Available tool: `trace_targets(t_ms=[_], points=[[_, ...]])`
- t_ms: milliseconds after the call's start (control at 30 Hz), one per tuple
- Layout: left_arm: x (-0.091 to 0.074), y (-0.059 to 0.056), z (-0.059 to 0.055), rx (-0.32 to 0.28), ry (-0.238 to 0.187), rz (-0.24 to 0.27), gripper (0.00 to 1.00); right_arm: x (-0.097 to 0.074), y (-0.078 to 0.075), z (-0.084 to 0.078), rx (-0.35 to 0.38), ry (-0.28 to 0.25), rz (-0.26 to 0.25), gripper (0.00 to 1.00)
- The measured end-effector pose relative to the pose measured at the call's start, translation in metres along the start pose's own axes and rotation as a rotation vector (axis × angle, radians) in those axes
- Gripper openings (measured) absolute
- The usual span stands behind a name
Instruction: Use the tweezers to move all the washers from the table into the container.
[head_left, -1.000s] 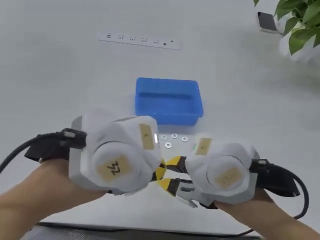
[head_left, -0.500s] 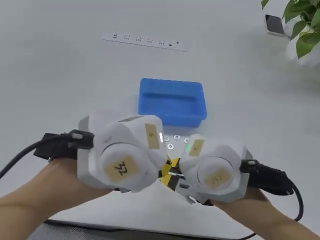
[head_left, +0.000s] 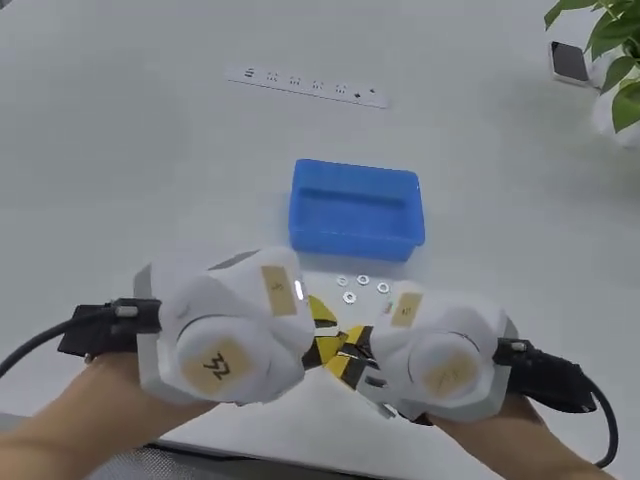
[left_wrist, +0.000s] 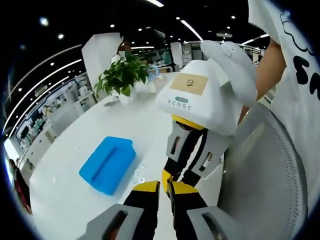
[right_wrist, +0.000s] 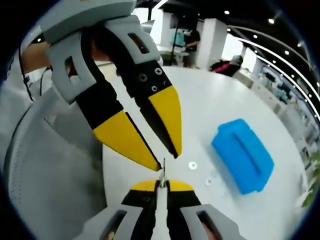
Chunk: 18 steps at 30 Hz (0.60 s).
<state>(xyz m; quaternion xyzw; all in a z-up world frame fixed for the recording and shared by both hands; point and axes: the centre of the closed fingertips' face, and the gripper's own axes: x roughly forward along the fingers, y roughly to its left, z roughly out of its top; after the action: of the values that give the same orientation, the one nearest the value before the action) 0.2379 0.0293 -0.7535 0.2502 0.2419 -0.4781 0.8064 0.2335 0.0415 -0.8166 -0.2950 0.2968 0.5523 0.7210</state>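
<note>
- Pinching the tweezers (right_wrist: 162, 174), showing as a thin metal sliver, between the yellow tips of the right gripper (right_wrist: 161, 186), with the jaws standing almost together around it in the right gripper view.
- Holding the jaws of the left gripper (left_wrist: 164, 189) narrowly parted, gripping nothing, with a slim gap showing between the two yellow tips.
- Pointing tip to tip, with the jaw ends of the two grippers meeting just beside each other low over the white table (head_left: 120, 180), directly in front of the person. Touching or not: cannot tell.
- Lying flat on the table just beyond the jaw tips, as a small loose cluster apart from both grippers: the washers (head_left: 362, 287).
- Sitting open side up just behind the washers, rectangular and with its long side facing the person: the blue container (head_left: 357, 235).
- Lying well beyond the container, towards the far side of the table: a white power strip (head_left: 305, 85).
- Resting near the far right corner of the head view: a dark phone (head_left: 569, 62).
- Standing on the table well past the container in the left gripper view: a leafy green plant (left_wrist: 122, 75).
- Appearing at the right of the left gripper view, close behind the right gripper: a grey mesh chair back (left_wrist: 265, 170) and the person's white printed shirt (left_wrist: 295, 65).
</note>
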Motion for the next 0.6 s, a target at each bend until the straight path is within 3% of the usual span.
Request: trace_targets(t_ms=[100, 233, 600], points=[[0.0004, -0.0005, 0.0041, 0.033, -0.013, -0.015, 0.09, 0.0004, -0.0002, 0.0007, -0.016, 0.006, 0.000, 0.02], [0.0016, -0.0065, 0.0032, 0.084, -0.002, -0.058, 0.01, 0.0009, -0.0020, 0.0013, -0.026, 0.009, -0.006, 0.02], [0.0004, -0.0092, -0.0007, 0.078, -0.004, -0.080, 0.00, -0.0007, 0.0005, 0.0071, -0.087, 0.009, -0.008, 0.05]])
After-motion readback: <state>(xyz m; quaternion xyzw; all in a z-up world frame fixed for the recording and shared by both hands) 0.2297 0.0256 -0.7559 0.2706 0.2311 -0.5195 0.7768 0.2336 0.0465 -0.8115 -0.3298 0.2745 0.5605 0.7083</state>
